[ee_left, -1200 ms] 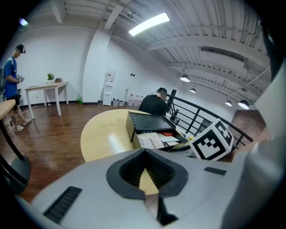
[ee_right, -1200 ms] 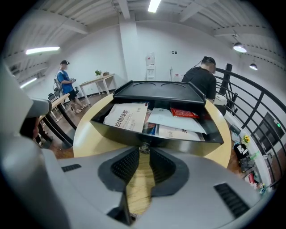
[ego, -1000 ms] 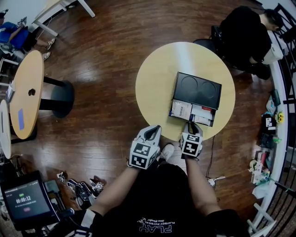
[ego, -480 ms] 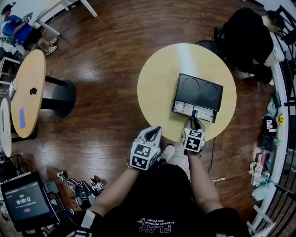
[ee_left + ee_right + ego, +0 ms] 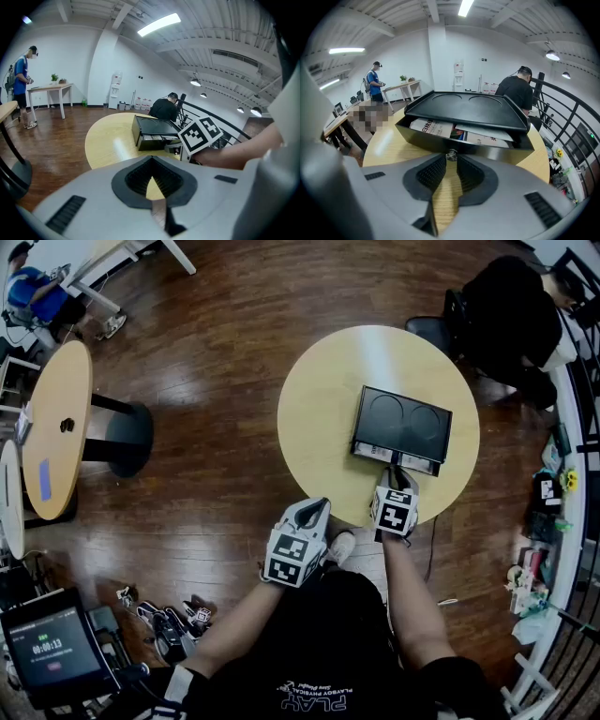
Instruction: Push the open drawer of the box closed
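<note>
A black box [image 5: 401, 418] with a two-ring top sits on the round yellow table [image 5: 323, 409]. Its drawer [image 5: 394, 458] sticks out only a thin strip at the near side. In the right gripper view, papers lie inside the drawer [image 5: 440, 140] under the lid. My right gripper [image 5: 395, 472] is at the drawer front, fingertips closed round the small metal knob [image 5: 451, 154]. My left gripper [image 5: 314, 506] hangs shut and empty off the table's near edge, left of the right one. The left gripper view shows the box [image 5: 152, 129] from the side.
A person in black [image 5: 506, 315] sits beyond the table at the far right by a railing. Two wooden tables [image 5: 56, 427] stand at the left. A screen [image 5: 52, 648] and loose gear lie on the floor at lower left, with clutter along the right wall.
The drawer has slid from well open to almost fully in. My right gripper has moved forward with it. The left gripper has barely moved.
</note>
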`<control>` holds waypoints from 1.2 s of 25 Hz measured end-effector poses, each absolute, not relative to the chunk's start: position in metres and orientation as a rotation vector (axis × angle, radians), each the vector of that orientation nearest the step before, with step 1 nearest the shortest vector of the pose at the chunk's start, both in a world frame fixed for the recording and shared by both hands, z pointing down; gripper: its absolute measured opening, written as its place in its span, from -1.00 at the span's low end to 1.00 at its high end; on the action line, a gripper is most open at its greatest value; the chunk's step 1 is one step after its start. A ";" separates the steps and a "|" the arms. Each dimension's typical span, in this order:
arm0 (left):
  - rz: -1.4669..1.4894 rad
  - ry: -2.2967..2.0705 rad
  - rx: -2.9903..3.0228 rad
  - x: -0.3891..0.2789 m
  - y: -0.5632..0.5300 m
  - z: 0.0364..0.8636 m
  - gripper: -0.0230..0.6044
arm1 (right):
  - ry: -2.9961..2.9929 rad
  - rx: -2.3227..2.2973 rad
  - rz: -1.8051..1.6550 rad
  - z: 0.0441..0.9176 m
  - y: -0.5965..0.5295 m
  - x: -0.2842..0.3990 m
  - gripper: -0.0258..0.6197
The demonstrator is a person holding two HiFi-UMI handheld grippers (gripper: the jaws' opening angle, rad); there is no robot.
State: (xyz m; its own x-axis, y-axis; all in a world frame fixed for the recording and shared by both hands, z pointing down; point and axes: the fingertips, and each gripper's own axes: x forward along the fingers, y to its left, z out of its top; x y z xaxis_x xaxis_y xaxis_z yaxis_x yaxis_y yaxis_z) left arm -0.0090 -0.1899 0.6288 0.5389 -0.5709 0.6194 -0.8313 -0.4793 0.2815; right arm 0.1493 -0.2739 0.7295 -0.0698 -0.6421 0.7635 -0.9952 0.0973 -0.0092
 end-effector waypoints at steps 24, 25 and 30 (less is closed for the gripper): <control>0.634 -1.173 2.235 -0.017 -0.174 0.615 -0.94 | -1.763 1.649 0.754 0.716 -0.299 0.158 -0.70; 0.630 -1.174 2.238 -0.017 -0.169 0.611 -0.94 | -1.763 1.652 0.755 0.712 -0.296 0.158 -0.70; 0.625 -1.184 2.247 -0.018 -0.171 0.607 -0.94 | -1.773 1.659 0.743 0.711 -0.299 0.156 -0.70</control>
